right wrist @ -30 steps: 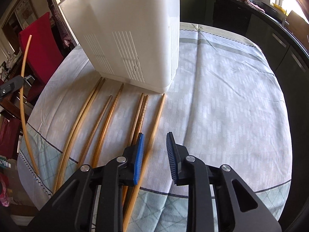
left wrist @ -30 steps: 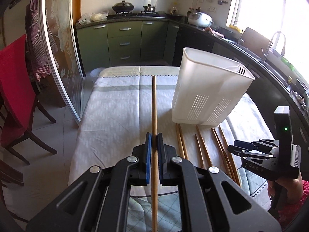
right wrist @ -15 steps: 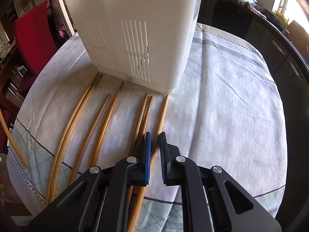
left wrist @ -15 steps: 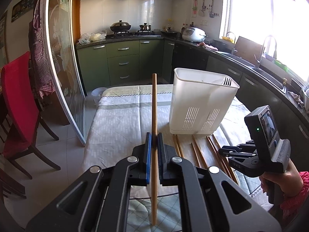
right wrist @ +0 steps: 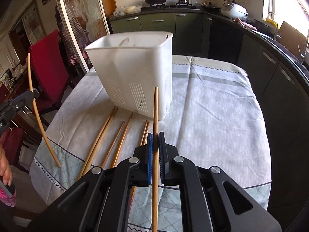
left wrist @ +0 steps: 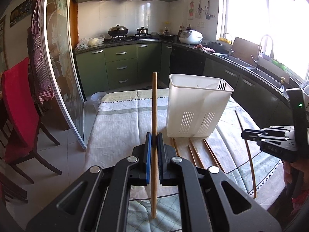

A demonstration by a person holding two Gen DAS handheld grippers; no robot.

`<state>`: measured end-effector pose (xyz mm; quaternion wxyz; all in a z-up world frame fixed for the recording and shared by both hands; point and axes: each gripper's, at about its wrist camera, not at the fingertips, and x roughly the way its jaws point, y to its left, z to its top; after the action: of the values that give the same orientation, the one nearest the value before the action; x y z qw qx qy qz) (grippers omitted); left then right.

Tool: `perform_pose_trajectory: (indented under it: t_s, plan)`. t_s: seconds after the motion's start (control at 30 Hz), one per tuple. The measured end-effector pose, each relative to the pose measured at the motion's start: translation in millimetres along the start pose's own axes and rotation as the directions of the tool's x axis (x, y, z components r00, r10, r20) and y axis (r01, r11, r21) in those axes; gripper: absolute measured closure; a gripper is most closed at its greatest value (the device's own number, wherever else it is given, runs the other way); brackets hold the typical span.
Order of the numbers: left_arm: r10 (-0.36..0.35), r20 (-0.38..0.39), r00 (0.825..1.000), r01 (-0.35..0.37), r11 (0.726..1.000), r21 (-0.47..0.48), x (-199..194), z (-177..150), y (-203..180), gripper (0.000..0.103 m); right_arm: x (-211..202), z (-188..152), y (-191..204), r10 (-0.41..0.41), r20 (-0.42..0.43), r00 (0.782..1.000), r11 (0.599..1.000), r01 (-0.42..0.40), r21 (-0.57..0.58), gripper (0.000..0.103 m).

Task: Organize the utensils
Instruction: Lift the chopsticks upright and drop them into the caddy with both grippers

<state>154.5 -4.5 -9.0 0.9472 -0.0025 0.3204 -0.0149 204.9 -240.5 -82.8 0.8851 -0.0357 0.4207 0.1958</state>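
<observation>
My left gripper (left wrist: 154,137) is shut on a wooden chopstick (left wrist: 154,104) that stands nearly upright above the table. My right gripper (right wrist: 155,137) is shut on another chopstick (right wrist: 155,114), lifted off the cloth. In the left wrist view the right gripper (left wrist: 244,134) hangs at the right with its chopstick (left wrist: 248,150) under it. A white slotted utensil holder (right wrist: 133,73) (left wrist: 197,108) stands on the table past both grippers, with a fork (left wrist: 222,85) in it. Several chopsticks (right wrist: 108,135) (left wrist: 195,151) lie on the cloth in front of the holder.
A pale tablecloth (right wrist: 212,112) covers the round table. A red chair (left wrist: 19,104) stands left of it by a glass sliding door (left wrist: 58,58). Green kitchen cabinets (left wrist: 119,65) and a counter with a sink (left wrist: 256,69) run behind and to the right.
My right gripper closed on the rightmost chopstick and lifted it off the cloth. The left gripper rose a little with its chopstick and tipped it more upright.
</observation>
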Motion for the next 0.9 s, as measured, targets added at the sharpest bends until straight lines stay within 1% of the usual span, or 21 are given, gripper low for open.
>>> perform_pose_trajectory:
  t_s: [0.17,0.33,0.5,0.63,0.77,0.9]
  plan:
    - [-0.005,0.013,1.0,0.005,1.0,-0.004,-7,2,-1,0.097,-50,-4,-4,-0.004,0.11,0.994,1.0,0.003,0.006,0.096]
    - [-0.009,0.041,0.999,0.009,1.0,-0.003,-18,8,-2,0.097,-81,-14,-6,0.009,0.167,0.986,1.0,-0.014,0.026,0.096]
    - [-0.017,0.06,0.998,0.017,1.0,0.008,-27,19,-7,0.097,-96,-20,-10,0.026,0.199,0.98,0.999,-0.034,0.038,0.096]
    - [-0.057,0.05,0.997,0.057,0.998,0.001,-29,35,-9,0.097,-107,-19,-10,0.035,0.228,0.973,0.998,-0.043,0.033,0.096]
    - [-0.098,0.05,0.994,0.098,0.995,-0.002,-32,57,-14,0.097,-116,-16,-12,0.047,0.251,0.967,0.998,-0.057,0.036,0.096]
    - [-0.118,0.089,0.989,0.117,0.993,0.018,-41,85,-23,0.097,-119,-15,-15,0.05,0.258,0.965,0.997,-0.063,0.041,0.096]
